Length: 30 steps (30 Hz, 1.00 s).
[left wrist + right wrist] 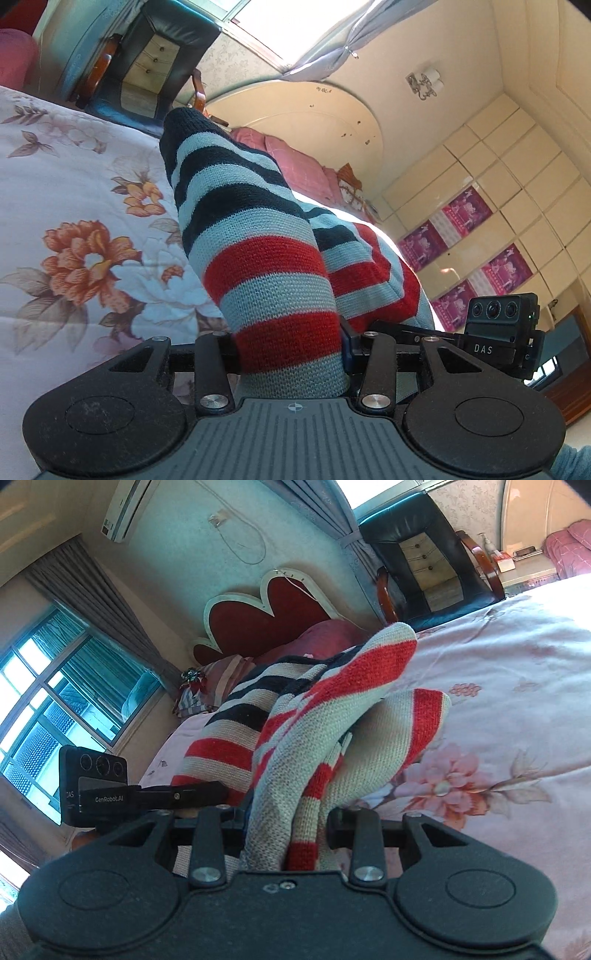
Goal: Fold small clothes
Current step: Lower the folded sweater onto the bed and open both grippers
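While clamped, sweater (pixel 258 266) betw both fingers (pixel 347 350)

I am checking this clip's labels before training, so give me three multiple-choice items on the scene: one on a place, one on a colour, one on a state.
1. What lies under the striped knitted garment?
A. a floral bedspread
B. a wooden table
C. a tiled floor

2. Which colours are the garment's stripes?
A. yellow and green
B. red, dark navy and pale grey-blue
C. plain white

3. How does the left gripper stand?
A. open and clear of everything
B. shut on a pillow
C. shut on the garment's knit

Answers:
1 A, the floral bedspread spreads out below the cloth in both wrist views.
2 B, red, dark and pale bands alternate along the knit.
3 C, the cloth is bunched tight between the jaws; the right gripper grips it likewise.
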Motion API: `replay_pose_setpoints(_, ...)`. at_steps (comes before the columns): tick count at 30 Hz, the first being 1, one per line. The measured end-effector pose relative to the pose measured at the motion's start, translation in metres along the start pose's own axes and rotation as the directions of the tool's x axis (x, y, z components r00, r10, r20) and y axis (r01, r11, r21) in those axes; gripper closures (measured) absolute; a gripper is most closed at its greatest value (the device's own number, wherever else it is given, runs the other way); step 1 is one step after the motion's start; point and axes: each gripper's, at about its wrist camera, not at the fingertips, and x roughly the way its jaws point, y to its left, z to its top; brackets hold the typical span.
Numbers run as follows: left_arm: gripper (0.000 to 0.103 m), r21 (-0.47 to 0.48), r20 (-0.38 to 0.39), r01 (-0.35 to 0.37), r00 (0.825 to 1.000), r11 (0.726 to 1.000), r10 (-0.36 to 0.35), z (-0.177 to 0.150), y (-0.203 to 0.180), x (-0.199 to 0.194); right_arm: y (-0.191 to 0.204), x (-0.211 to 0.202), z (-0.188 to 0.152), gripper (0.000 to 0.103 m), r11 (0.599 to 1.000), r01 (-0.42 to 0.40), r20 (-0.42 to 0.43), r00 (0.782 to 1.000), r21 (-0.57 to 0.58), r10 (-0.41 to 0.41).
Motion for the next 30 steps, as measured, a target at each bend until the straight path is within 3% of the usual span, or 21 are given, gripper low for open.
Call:
replay_pose_setpoints(8,0.06,-0.026,-0.004,-0.033,0.999,0.999,0.033,-0.007,0.044,-0.046,0.037,0.048,-0.017,0.07,1.0,-0.017,-0.019,1.0,0.002,0.017)
replay_pose_setpoints(18,0.06,-0.09,-0.035,-0.064,0.998,0.994,0.061,-0.015,0.116,-0.064,0.053,0.115,-0.039,0.07,0.999,-0.024,-0.073,0.997,0.047,0.028)
replay_pose_setpoints(26,0.059,-0.129,-0.059,-0.08,0.996,0.988,0.073,-0.023,0.162,-0.049,0.04,0.146,-0.047,0.07,0.996,-0.03,-0.104,0.994,0.081,0.038)
replay_pose_setpoints(30,0.053,-0.152,-0.012,-0.047,0.999,0.987,0.046,-0.036,0.177,-0.042,0.007,0.153,-0.061,0.07,0.981,-0.026,-0.115,0.992,0.191,0.048)
